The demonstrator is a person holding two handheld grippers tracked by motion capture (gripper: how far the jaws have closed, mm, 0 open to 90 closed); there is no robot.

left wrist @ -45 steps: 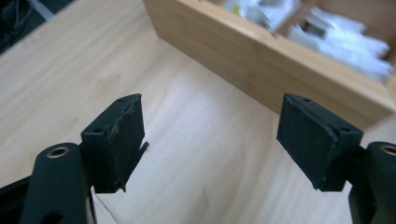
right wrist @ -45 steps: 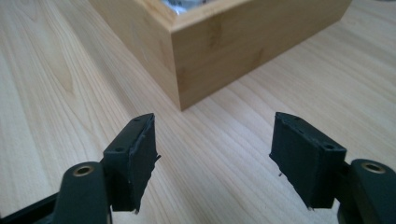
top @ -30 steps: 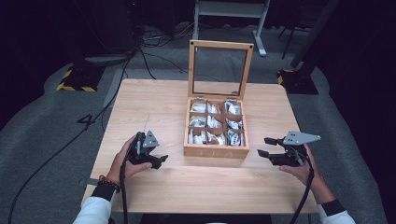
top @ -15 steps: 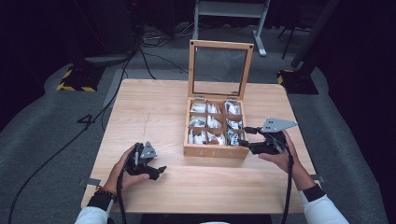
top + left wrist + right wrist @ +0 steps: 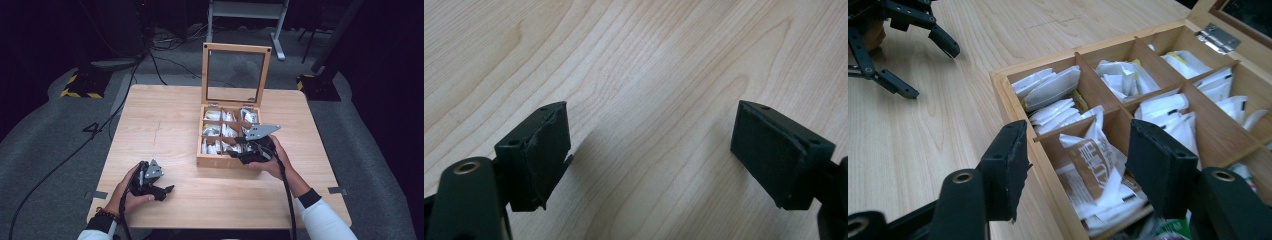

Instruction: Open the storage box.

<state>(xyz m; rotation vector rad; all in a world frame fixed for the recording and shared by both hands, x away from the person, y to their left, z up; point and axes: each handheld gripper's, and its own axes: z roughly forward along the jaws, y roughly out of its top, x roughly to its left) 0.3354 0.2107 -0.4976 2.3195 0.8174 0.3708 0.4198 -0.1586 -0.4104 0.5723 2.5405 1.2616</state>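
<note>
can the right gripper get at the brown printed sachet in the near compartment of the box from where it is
Probably yes. The right gripper hangs just above the wooden box with its jaws apart and empty, and the brown printed sachet stands up between them. The lid is raised, so nothing covers it.

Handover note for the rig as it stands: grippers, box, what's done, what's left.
Left gripper: open, nothing between its pads, low over bare table at the near left.
Right gripper: open, nothing gripped, jaws poised at the near edge of the wooden box, over a brown-printed sachet.
Box: lid upright, six compartments, white sachets visible in most of them.
Done: box open.
Left: likely pick a sachet; no sachet lies on the table yet.
</note>
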